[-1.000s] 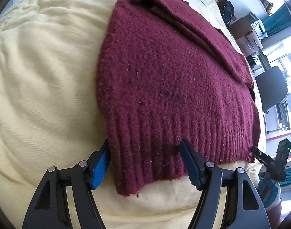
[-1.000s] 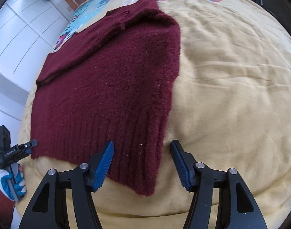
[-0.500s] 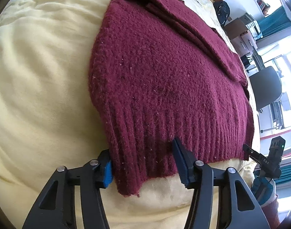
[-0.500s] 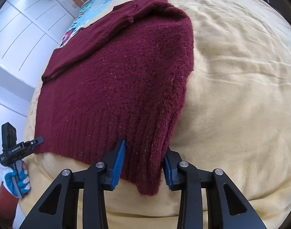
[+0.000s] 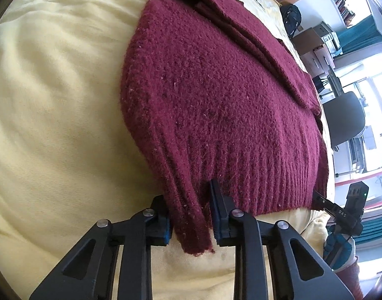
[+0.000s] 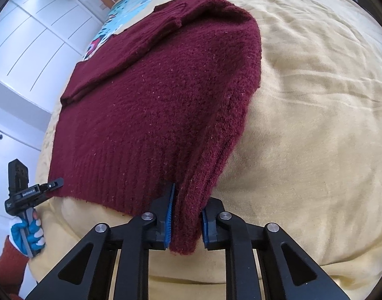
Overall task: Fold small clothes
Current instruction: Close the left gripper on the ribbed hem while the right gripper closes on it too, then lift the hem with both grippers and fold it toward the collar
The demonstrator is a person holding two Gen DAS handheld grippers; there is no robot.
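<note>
A dark red knitted sweater (image 5: 216,95) lies flat on a pale yellow bed cover (image 5: 53,100), its sleeves folded across the far part. My left gripper (image 5: 191,215) is closing on the sweater's near left hem corner, and the ribbed cloth is bunched between its blue pads. In the right wrist view the same sweater (image 6: 153,100) spreads away from me. My right gripper (image 6: 186,222) is closing on the near right hem corner, the knit pinched between its pads. Each gripper shows at the edge of the other's view.
The yellow cover (image 6: 316,125) carries a colourful print (image 6: 121,15) at the far end. White cupboard doors (image 6: 23,50) stand to the left. A desk chair (image 5: 346,117), shelves and a bright window are off to the right. A gloved hand (image 6: 25,232) holds the other gripper.
Both grippers have narrowed from wide open onto the hem corners. The cloth between each pair of pads has been gathered into a bunch and pulled slightly up.
</note>
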